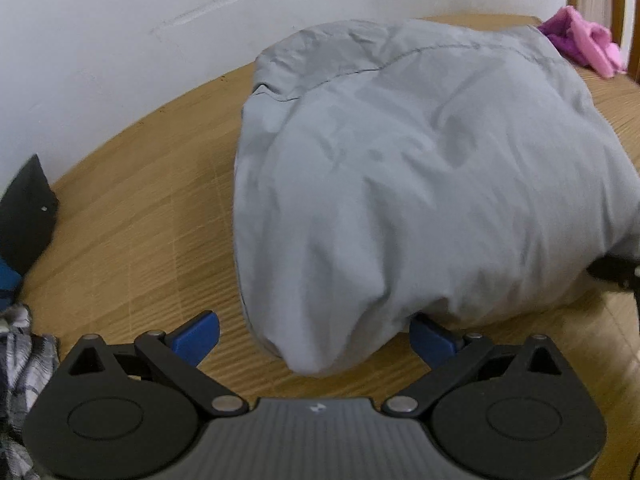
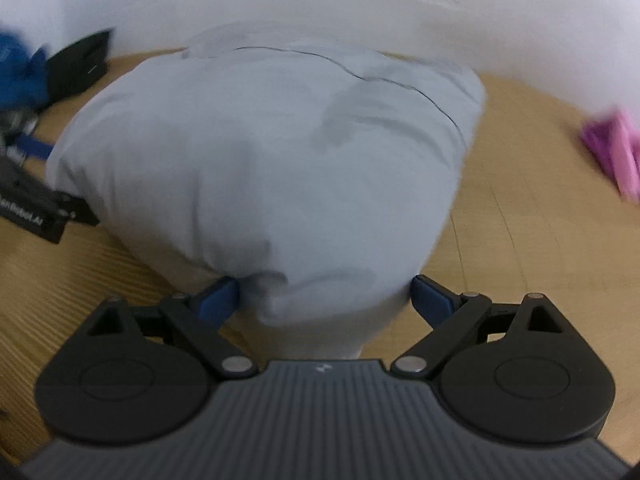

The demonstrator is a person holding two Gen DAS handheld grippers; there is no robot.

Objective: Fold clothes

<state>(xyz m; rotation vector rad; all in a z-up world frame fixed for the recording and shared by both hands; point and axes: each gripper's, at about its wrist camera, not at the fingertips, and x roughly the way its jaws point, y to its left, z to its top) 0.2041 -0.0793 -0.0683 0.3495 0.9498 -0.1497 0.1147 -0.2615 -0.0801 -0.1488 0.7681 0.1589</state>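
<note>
A grey garment (image 1: 420, 168) lies bunched in a thick fold on the wooden table (image 1: 132, 216). Its near corner bulges between the blue fingers (image 1: 196, 338) of my left gripper (image 1: 315, 339), which stands open with the jaws wide apart. In the right wrist view the same grey garment (image 2: 272, 160) fills the middle. A lower fold of it sits between the blue pads (image 2: 434, 300) of my right gripper (image 2: 326, 300), also open and wide. This view is motion-blurred. The black body of the left gripper (image 2: 36, 208) shows at the garment's left side.
A pink cloth (image 1: 584, 44) lies at the back right of the table, by a wooden chair frame (image 1: 618, 12). A black object (image 1: 26, 216), a blue cloth (image 2: 20, 76) and a checked fabric (image 1: 24, 364) sit at the left. A white wall stands behind.
</note>
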